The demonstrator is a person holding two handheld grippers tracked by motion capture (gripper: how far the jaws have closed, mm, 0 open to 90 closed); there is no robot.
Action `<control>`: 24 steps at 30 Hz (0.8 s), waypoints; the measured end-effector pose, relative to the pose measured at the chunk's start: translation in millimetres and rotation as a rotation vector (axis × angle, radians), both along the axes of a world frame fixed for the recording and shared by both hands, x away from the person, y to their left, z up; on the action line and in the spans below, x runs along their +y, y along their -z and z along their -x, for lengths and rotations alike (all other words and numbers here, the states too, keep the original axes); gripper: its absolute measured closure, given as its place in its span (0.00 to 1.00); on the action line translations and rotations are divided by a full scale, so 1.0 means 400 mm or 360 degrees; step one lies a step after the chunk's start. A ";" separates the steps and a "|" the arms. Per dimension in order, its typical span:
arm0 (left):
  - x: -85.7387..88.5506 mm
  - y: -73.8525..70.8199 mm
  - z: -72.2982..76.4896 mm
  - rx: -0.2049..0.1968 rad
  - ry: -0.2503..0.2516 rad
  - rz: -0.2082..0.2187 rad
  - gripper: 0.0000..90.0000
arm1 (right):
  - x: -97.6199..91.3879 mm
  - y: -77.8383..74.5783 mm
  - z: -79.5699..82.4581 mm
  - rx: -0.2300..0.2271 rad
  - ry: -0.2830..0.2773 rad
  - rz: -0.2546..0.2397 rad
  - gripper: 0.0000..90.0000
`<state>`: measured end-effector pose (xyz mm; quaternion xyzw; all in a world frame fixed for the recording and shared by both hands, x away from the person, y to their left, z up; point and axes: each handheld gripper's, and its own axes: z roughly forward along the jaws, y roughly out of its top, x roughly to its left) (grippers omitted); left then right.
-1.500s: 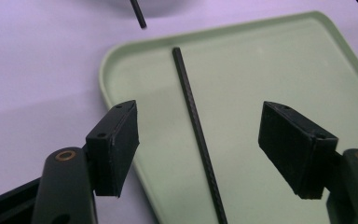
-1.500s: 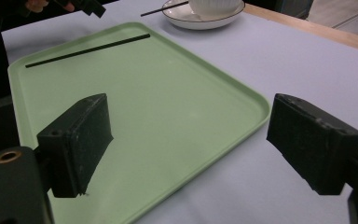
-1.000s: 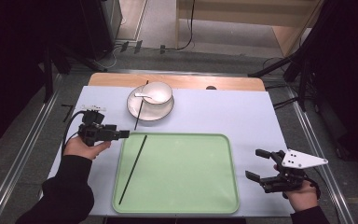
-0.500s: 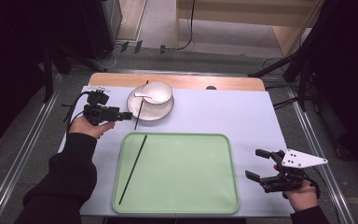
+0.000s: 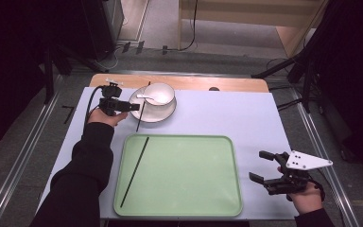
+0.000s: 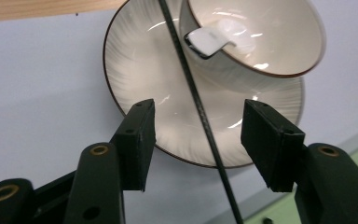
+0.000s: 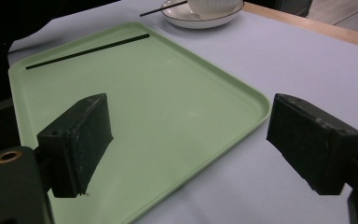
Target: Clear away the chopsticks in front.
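Here the left gripper (image 6: 196, 140) has been closing its jaws around the black chopstick (image 6: 193, 93) lying across the plate (image 6: 135, 60), pads not touching; right gripper (image 5: 267, 166) spread wide. No writing is readable.

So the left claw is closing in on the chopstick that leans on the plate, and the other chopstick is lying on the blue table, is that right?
Not quite. The other chopstick lies in the green tray, as the high view shows.

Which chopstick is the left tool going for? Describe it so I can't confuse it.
Start at the white plate with the bowl at the far left of the table. The target chopstick leans across that plate's left rim, between the left tool's jaws. Its twin lies flat in the green tray.
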<state>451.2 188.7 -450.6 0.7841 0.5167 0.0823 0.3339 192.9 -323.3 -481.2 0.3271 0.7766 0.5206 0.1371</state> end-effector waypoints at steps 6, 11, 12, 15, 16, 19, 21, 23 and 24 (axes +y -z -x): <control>-0.036 0.036 -0.014 0.0041 -0.0007 -0.0002 0.55 | -0.003 0.000 0.000 0.0002 0.0007 0.0001 0.16; -0.065 0.050 -0.028 0.0086 0.0004 -0.0089 0.56 | -0.003 0.000 0.000 0.0003 0.0004 -0.0003 0.17; -0.068 0.052 -0.032 0.0085 0.0001 -0.0099 0.57 | -0.002 -0.001 0.001 0.0005 0.0003 -0.0004 0.17; -0.075 0.060 -0.042 0.0102 -0.0001 -0.0103 0.61 | -0.004 -0.001 0.002 0.0001 0.0005 -0.0011 0.17; -0.077 0.062 -0.045 0.0103 0.0001 -0.0114 0.61 | -0.004 -0.001 0.002 0.0001 0.0005 -0.0011 0.17; -0.082 0.069 -0.050 0.0108 -0.0002 -0.0127 0.68 | -0.006 -0.001 0.003 0.0002 0.0010 -0.0014 0.17; -0.083 0.074 -0.053 0.0108 -0.0014 -0.0114 0.73 | -0.006 -0.001 0.003 0.0001 0.0009 -0.0013 0.17; -0.085 0.080 -0.055 0.0122 -0.0017 -0.0114 0.78 | -0.007 -0.001 0.004 -0.0005 0.0007 -0.0014 0.18; -0.085 0.082 -0.057 0.0125 -0.0023 -0.0124 0.80 | -0.007 -0.002 0.004 -0.0005 0.0006 -0.0018 0.18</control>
